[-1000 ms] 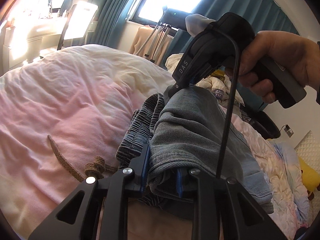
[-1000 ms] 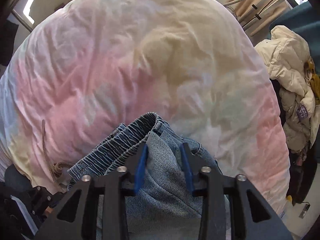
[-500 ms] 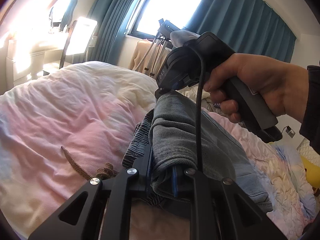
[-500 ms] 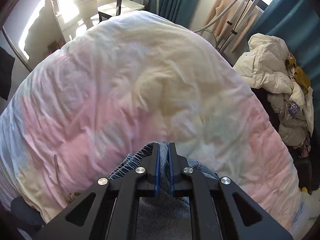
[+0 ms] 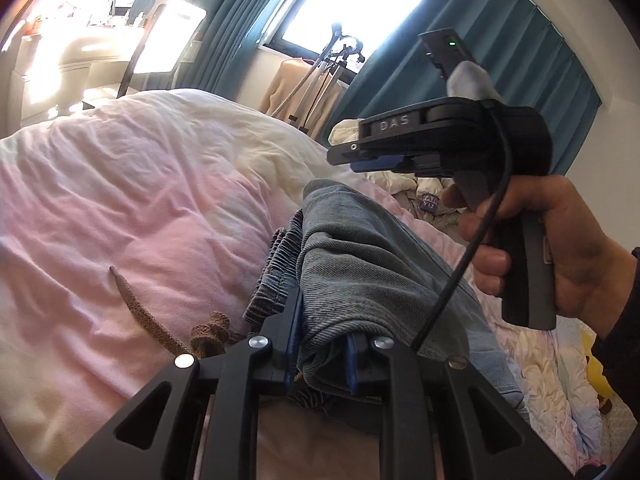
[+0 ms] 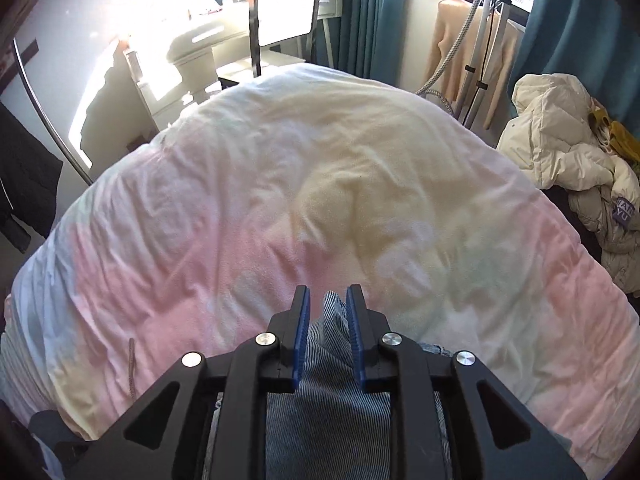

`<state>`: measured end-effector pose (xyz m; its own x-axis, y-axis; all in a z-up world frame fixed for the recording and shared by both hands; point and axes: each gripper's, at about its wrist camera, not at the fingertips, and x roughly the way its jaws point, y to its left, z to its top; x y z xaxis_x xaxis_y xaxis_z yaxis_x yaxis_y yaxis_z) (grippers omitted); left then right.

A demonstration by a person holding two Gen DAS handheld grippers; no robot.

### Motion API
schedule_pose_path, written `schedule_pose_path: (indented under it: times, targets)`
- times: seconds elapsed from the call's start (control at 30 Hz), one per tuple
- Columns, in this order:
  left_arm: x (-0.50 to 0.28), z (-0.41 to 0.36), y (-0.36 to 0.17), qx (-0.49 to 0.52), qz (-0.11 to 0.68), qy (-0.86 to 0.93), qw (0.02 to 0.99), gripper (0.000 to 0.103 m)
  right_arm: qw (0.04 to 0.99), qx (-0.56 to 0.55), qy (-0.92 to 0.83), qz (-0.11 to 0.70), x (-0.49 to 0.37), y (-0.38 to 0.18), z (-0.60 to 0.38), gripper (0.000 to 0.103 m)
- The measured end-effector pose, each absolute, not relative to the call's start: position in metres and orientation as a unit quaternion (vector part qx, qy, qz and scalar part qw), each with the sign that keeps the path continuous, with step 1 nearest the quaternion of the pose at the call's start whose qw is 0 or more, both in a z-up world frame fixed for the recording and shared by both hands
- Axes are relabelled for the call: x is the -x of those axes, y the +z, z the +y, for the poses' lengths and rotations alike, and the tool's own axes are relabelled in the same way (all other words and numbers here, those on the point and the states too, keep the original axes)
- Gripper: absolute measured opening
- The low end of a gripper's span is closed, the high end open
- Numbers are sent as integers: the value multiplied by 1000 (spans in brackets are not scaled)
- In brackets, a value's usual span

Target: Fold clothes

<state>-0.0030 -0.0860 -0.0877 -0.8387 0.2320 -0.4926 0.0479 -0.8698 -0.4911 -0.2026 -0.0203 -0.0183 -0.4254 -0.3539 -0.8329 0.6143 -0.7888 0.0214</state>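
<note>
A bed (image 6: pixel 280 200) under a rumpled pink and cream duvet fills the room before teal curtains (image 5: pixel 520 60). Your folded jeans (image 5: pixel 360 264) lie at its near edge, a brown cord (image 5: pixel 136 308) beside them. Your left hand-held gripper (image 5: pixel 320 344) is clamped on the denim fold. Your right hand-held gripper (image 6: pixel 328 320) is opening, denim between its blue pads (image 6: pixel 302 328) but unpressed; your right hand (image 5: pixel 560 248) holds it above the jeans.

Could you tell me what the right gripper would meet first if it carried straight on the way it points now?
Probably the denim fold between its opening jaws, then the pink duvet beyond; depth is unclear.
</note>
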Motion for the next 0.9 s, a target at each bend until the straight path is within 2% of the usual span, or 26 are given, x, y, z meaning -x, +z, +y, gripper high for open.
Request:
schedule_pose_path:
  times: [0.07, 0.23, 0.27, 0.37, 0.4, 0.53, 0.67, 0.73, 0.8, 0.9]
  targets:
    - [4, -86, -87, 283, -251, 924, 54, 18, 293, -432, -844, 120, 186, 2, -4, 31]
    - [4, -87, -89, 299, -258, 917, 54, 22, 276, -397, -874, 46, 134, 43, 53, 32]
    - [4, -88, -89, 304, -260, 915, 52, 26, 269, -392, -879, 30, 122, 47, 67, 32]
    - [4, -96, -94, 324, -287, 901, 31, 51, 250, -378, -892, -7, 84, 55, 107, 33]
    - [4, -99, -97, 331, -302, 893, 30, 56, 241, -374, -895, -12, 71, 55, 120, 33]
    - [5, -109, -106, 359, -347, 866, 41, 58, 199, -364, -909, -45, 28, 41, 174, 37]
    - [4, -105, -108, 360, -334, 870, 34, 59, 152, -362, -912, -118, 4, 12, 237, 38]
    - [4, -105, -111, 359, -337, 870, 30, 64, 132, -373, -905, -157, 0, -3, 264, 38]
    - [6, -108, -116, 362, -354, 862, 25, 74, 120, -381, -894, -204, -4, -15, 290, 38]
    - [11, -113, -124, 362, -384, 848, 35, 77, 108, -392, -875, -263, -7, -32, 312, 38]
